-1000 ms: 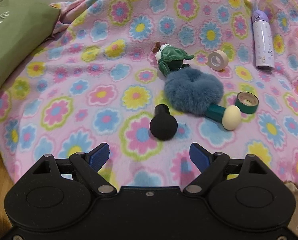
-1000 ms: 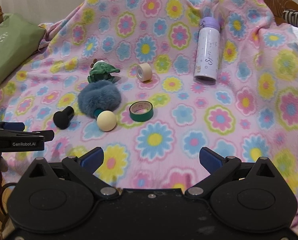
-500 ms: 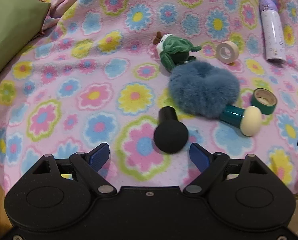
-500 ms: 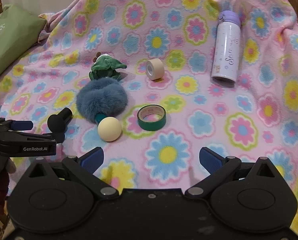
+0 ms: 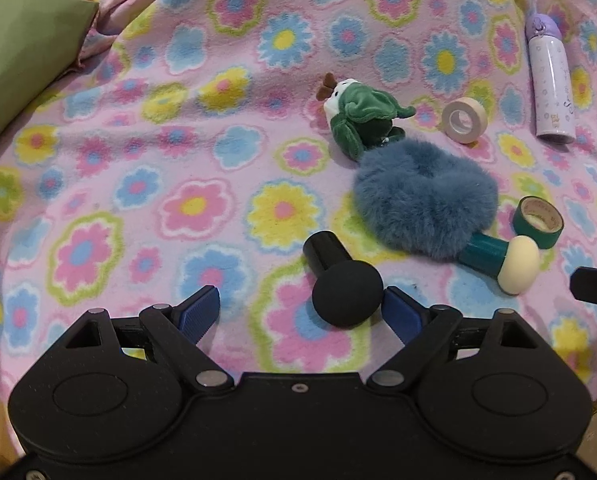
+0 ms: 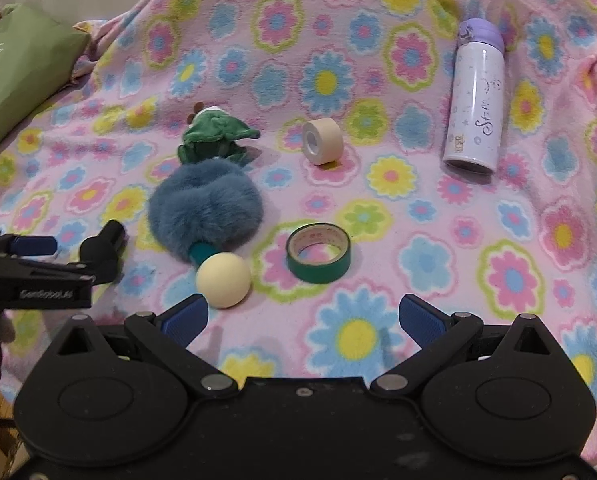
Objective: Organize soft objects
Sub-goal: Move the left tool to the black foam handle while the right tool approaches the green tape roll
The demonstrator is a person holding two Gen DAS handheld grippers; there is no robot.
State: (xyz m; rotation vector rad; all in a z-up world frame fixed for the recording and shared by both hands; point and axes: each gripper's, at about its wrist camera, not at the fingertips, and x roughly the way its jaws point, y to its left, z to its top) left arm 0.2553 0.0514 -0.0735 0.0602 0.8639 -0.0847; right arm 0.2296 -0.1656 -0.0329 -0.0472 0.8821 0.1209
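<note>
A blue fluffy pom-pom (image 5: 426,204) (image 6: 205,208) lies on the flowered blanket (image 5: 138,184), partly over a teal stick with a cream ball head (image 5: 518,266) (image 6: 223,274). A green plush toy (image 5: 358,116) (image 6: 212,136) lies just behind it. A black ball-headed piece (image 5: 344,296) (image 6: 102,250) lies nearest. My left gripper (image 5: 300,312) is open and empty, its right pad beside the black ball. My right gripper (image 6: 302,320) is open and empty, its left pad near the cream ball.
A green tape roll (image 5: 537,222) (image 6: 318,254), a beige tape roll (image 5: 464,120) (image 6: 322,141) and a white-purple bottle (image 5: 550,80) (image 6: 476,96) lie on the blanket. A green cushion (image 5: 18,64) (image 6: 14,68) sits at the left. The left gripper (image 6: 30,276) shows in the right wrist view.
Both grippers have moved forward toward the objects. The black ball piece now sits at the left gripper's right pad, and the cream ball nears the right gripper's left pad.
</note>
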